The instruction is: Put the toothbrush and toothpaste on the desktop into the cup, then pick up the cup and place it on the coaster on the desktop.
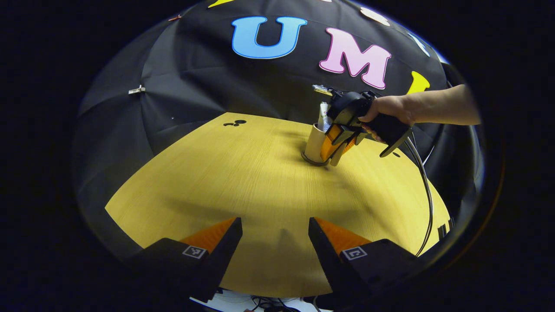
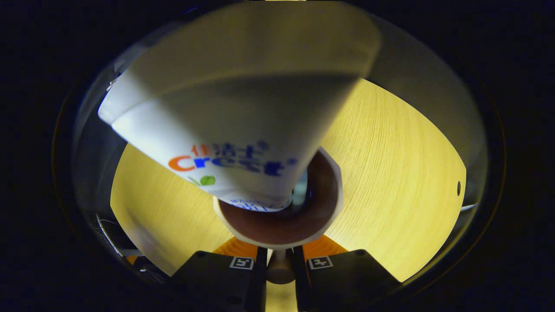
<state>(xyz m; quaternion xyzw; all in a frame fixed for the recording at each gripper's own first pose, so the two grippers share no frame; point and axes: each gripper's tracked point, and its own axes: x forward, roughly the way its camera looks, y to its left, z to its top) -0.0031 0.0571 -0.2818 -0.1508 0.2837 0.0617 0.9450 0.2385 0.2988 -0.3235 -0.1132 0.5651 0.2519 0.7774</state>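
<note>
A beige cup [image 1: 314,145] stands far across the yellow table, its base in a dark ring that looks like the coaster [image 1: 308,161]. A white toothpaste tube [image 1: 323,116] sticks up out of it, with a small pale tip, perhaps the toothbrush [image 1: 322,89], above. A hand holds my right gripper [image 1: 334,152] against the cup's right side. In the right gripper view the tube [image 2: 234,130] leans out of the cup [image 2: 334,203], whose inside is brown, and my right gripper [image 2: 279,256] is shut on the cup's handle [image 2: 279,266]. My left gripper [image 1: 275,234] hangs open over the near table edge, holding nothing.
Bare yellow wooden tabletop [image 1: 243,182] lies between my left gripper and the cup. Dark spots [image 1: 234,123] mark the far left of the table. A cable [image 1: 427,190] trails from the right gripper down the table's right side. Black cloth walls the back.
</note>
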